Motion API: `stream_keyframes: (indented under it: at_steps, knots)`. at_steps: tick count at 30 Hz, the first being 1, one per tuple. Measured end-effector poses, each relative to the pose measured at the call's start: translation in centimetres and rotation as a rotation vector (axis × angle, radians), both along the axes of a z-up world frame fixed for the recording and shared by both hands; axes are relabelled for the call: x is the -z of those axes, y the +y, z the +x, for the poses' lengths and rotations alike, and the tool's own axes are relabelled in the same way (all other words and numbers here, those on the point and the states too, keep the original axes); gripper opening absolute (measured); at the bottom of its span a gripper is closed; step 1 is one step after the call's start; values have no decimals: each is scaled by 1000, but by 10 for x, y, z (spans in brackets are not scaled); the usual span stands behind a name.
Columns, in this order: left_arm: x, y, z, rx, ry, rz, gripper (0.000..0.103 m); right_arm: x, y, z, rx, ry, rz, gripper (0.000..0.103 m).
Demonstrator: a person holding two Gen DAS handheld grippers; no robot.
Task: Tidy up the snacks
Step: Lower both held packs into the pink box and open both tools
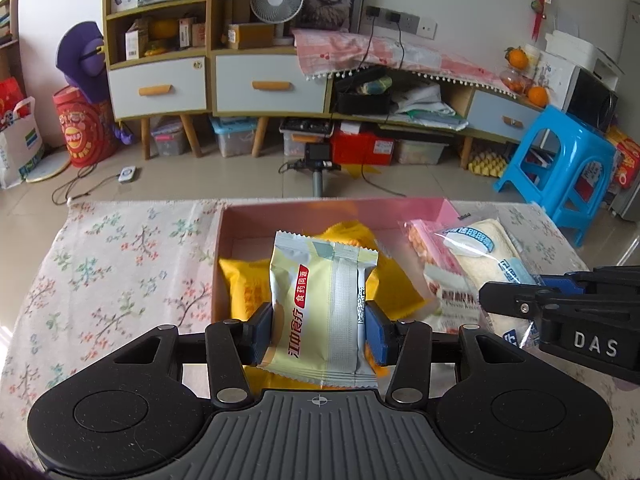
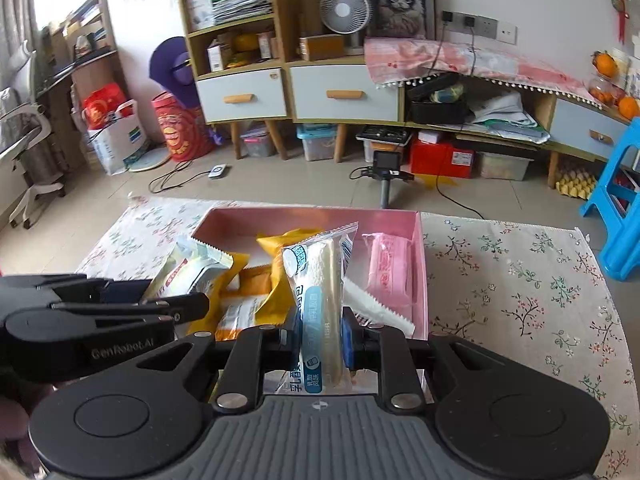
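Note:
My left gripper (image 1: 319,330) is shut on a pale yellow snack packet (image 1: 320,304) with red lettering, held over the pink box (image 1: 280,216). Yellow snack bags (image 1: 244,284) lie in the box below it. My right gripper (image 2: 320,334) is shut on a clear-wrapped cream bread packet (image 2: 320,300) with a blue label, held over the same pink box (image 2: 312,216). A pink packet (image 2: 390,268) lies in the box's right side. The right gripper also shows at the right in the left wrist view (image 1: 560,312); the left one shows at the left in the right wrist view (image 2: 100,312).
The box sits on a floral cloth (image 2: 520,280) over the table. Beyond the far edge are a tripod camera (image 2: 386,164), a blue plastic stool (image 1: 560,168), cabinets with drawers (image 1: 272,88) and storage bins on the floor.

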State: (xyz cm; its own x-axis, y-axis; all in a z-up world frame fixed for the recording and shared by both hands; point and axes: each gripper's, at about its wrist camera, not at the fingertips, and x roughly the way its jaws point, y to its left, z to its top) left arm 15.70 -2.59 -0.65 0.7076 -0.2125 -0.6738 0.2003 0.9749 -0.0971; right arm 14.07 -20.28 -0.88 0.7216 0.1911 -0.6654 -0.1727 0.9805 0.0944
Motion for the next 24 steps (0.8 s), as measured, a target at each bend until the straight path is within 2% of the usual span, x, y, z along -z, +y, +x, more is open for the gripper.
stream_keyframes:
  at_steps: [4, 12, 17, 19, 21, 22, 24]
  knots:
    - [5, -9, 8, 9, -32, 16, 45, 4, -3, 16, 46, 6, 29, 7]
    - [25, -14, 23, -9, -34, 44, 45, 16, -11, 36, 116, -2, 88, 8]
    - [29, -14, 27, -2, -48, 52, 46, 19, -10, 39, 121, -14, 109, 8]
    - [30, -14, 28, 9, -46, 48, 52, 19, -9, 39, 115, -14, 115, 9]
    - [30, -14, 27, 16, -48, 53, 60, 18, -9, 39, 115, -14, 114, 16]
    - [30, -15, 26, 17, -50, 57, 67, 18, -9, 40, 115, -13, 113, 23]
    - [29, -16, 25, 20, -45, 57, 72, 18, -10, 38, 120, -17, 110, 27]
